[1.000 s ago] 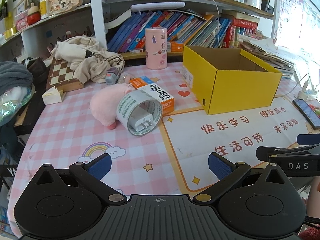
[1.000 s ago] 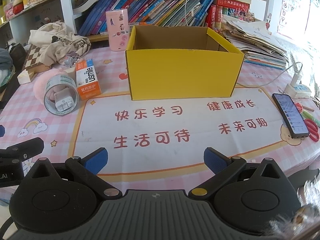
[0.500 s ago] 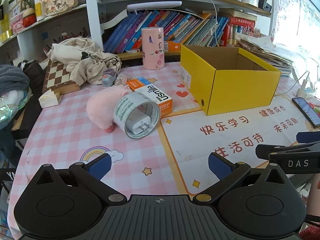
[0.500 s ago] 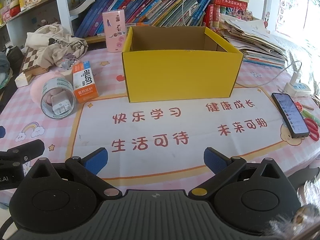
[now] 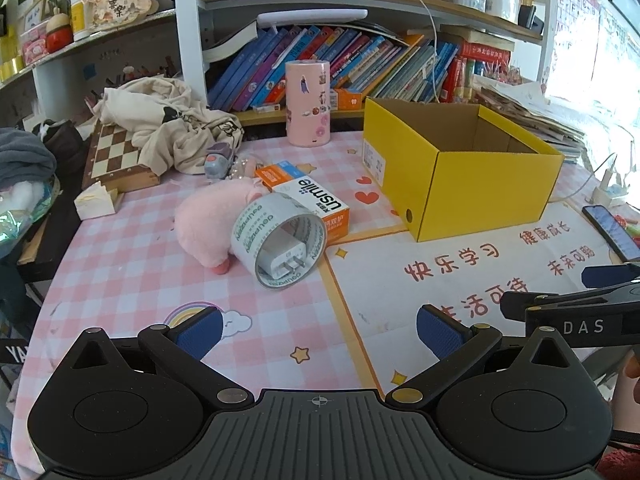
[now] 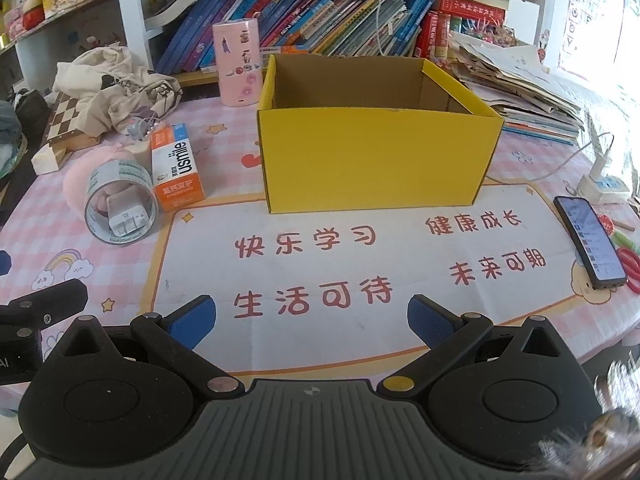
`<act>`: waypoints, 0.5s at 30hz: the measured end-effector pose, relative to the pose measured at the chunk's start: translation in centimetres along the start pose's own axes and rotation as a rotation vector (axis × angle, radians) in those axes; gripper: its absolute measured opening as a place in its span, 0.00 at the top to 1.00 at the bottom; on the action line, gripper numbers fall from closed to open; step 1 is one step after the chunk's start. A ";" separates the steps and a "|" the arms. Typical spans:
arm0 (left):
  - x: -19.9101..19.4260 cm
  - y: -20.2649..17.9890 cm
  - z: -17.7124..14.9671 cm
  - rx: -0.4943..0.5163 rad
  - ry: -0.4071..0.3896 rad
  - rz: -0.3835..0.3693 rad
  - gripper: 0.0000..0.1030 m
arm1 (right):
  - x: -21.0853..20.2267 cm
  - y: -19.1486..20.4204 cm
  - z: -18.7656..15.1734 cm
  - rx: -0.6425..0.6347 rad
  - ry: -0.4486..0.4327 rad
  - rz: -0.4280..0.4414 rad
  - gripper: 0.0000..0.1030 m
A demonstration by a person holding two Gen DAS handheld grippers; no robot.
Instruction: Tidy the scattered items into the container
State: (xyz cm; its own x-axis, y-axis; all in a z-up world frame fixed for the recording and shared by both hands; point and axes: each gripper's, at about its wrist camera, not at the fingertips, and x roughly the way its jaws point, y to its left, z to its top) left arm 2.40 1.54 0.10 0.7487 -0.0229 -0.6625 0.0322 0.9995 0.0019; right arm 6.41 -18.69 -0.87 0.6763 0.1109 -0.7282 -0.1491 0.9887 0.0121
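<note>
An open yellow cardboard box (image 5: pixel 472 196) (image 6: pixel 372 160) stands empty on the pink checked tablecloth. Left of it lie an orange and white usmile carton (image 5: pixel 308 200) (image 6: pixel 178 168), a roll of clear tape (image 5: pixel 276 240) (image 6: pixel 118 208) with a white plug charger (image 5: pixel 280 258) (image 6: pixel 126 216) inside its ring, and a pink plush toy (image 5: pixel 208 220) (image 6: pixel 80 176) behind the roll. My left gripper (image 5: pixel 318 330) hovers open, short of the tape roll. My right gripper (image 6: pixel 310 322) hovers open over the white mat, in front of the box. Neither holds anything.
A pink cylinder (image 5: pixel 307 104) stands behind the box by the bookshelf. A chessboard (image 5: pixel 116 156) under crumpled cloth (image 5: pixel 168 128) fills the back left. A phone (image 6: pixel 590 240) and scissors lie at the right edge. Stacked papers (image 6: pixel 520 84) lie right of the box.
Both grippers have drawn slightly back and up, so the box and items look a little farther off. Nothing on the table has moved.
</note>
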 end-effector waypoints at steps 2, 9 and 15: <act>0.0 0.1 0.0 -0.006 -0.001 -0.007 0.00 | 0.0 0.0 0.1 -0.001 -0.001 -0.002 0.00; 0.0 0.4 -0.1 -0.017 0.002 -0.039 0.00 | -0.2 0.7 0.1 -0.030 -0.012 0.008 0.00; 0.0 0.5 -0.2 -0.010 0.010 -0.067 0.00 | 0.0 1.3 0.1 -0.052 0.003 0.037 0.00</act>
State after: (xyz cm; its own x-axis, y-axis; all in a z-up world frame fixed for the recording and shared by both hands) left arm 2.26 2.04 -0.08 0.7381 -0.0892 -0.6687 0.0754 0.9959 -0.0496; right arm 6.32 -17.40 -0.77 0.6675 0.1467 -0.7300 -0.2113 0.9774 0.0032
